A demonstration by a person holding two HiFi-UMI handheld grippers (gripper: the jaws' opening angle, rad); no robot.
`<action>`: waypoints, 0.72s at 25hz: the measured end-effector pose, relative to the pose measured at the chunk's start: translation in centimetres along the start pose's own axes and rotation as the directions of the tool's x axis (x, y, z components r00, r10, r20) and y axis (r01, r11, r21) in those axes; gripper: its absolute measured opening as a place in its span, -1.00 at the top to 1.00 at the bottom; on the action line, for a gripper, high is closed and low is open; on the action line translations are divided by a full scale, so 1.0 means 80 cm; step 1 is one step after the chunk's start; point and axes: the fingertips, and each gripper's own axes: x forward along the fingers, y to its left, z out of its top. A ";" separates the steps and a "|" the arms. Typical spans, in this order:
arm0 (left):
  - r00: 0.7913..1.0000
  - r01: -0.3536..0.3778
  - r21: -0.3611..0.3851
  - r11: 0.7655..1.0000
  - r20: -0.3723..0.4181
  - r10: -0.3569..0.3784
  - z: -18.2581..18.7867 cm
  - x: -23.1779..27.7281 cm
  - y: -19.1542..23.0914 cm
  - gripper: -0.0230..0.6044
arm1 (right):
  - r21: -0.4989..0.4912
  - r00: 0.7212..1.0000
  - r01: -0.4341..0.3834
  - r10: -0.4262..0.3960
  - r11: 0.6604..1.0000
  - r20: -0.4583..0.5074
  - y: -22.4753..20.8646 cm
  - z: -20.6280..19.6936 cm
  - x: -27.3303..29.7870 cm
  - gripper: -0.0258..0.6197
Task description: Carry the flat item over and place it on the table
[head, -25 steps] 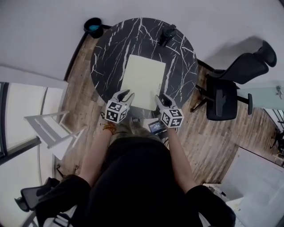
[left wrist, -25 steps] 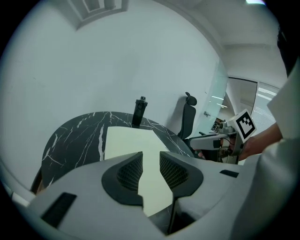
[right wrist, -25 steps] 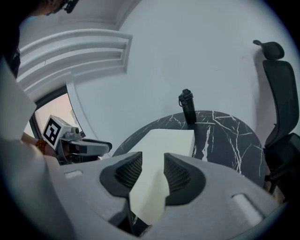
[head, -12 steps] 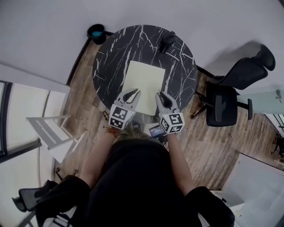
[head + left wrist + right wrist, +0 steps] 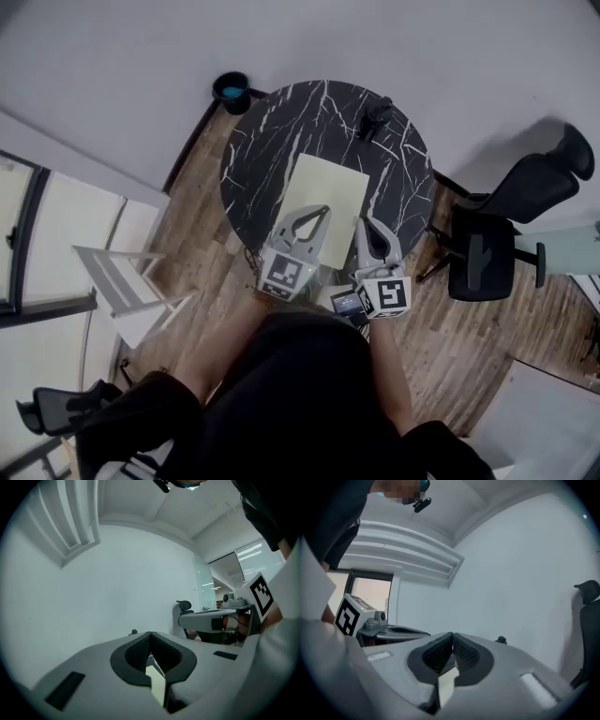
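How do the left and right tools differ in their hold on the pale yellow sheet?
The left tool reaches over the near edge of the pale yellow flat sheet; the right tool sits at its right edge. The left tool angles rightward; the right tool angles slightly leftward. Both are shut on the sheet.

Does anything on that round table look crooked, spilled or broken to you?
Nothing stands out. The pale yellow sheet lies flat on the black marble table, and the left gripper and right gripper are each shut on its near edge. No spill or damage shows.
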 end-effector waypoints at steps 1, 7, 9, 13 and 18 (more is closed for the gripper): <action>1.000 -0.015 0.024 1.000 0.024 0.014 0.011 -0.003 0.003 0.91 | -0.008 1.000 0.007 -0.007 1.000 0.026 0.005 0.013 0.002 0.92; 0.987 -0.104 -0.012 0.994 0.124 0.105 0.064 -0.005 0.006 0.91 | -0.079 0.998 -0.005 0.010 0.997 0.066 0.016 0.039 0.008 0.92; 0.985 -0.111 -0.018 0.994 0.134 0.112 0.070 -0.009 0.006 0.91 | -0.081 0.998 -0.006 0.011 0.997 0.065 0.019 0.037 0.006 0.92; 0.977 -0.116 -0.017 0.993 0.180 0.118 0.081 -0.011 0.005 0.91 | -0.082 0.998 0.020 -0.015 0.996 0.056 0.011 0.036 0.003 0.92; 0.973 -0.116 -0.009 0.993 0.198 0.116 0.083 -0.020 0.009 0.91 | -0.072 0.997 0.051 -0.047 0.996 0.059 0.014 0.034 0.003 0.92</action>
